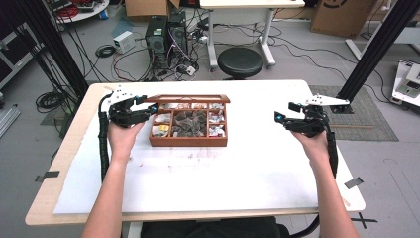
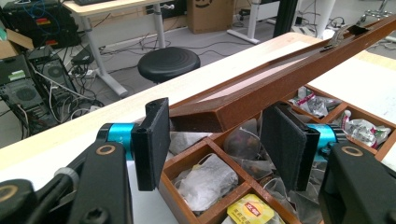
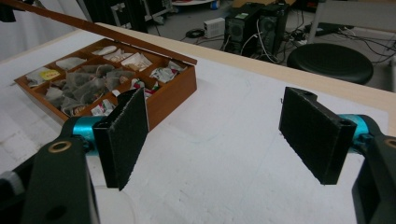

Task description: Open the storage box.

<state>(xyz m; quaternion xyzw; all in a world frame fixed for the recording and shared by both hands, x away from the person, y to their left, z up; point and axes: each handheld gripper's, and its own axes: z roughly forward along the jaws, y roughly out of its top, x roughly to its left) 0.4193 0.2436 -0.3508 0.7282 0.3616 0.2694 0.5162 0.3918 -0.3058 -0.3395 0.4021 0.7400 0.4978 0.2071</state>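
Lid (image 2: 280, 77) work going on: the wooden box (image 1: 188, 140) sits upper middle of the high view on the white surface (image 1: 223, 178), its lid raised. Left tongs (image 2: 215, 140) are at the box's left end with the lid's corner between the pads, spread and not pressing on it as far as I can tell. Right tongs (image 3: 224, 135) hover wide open over bare surface, well off to the right. If I were doing it, I'd keep the pads square on the lid edge and swing it slowly along the hinge arc, so the tea bags (image 2: 205, 182) under it stay put. Don't twist, that lid looks thin.
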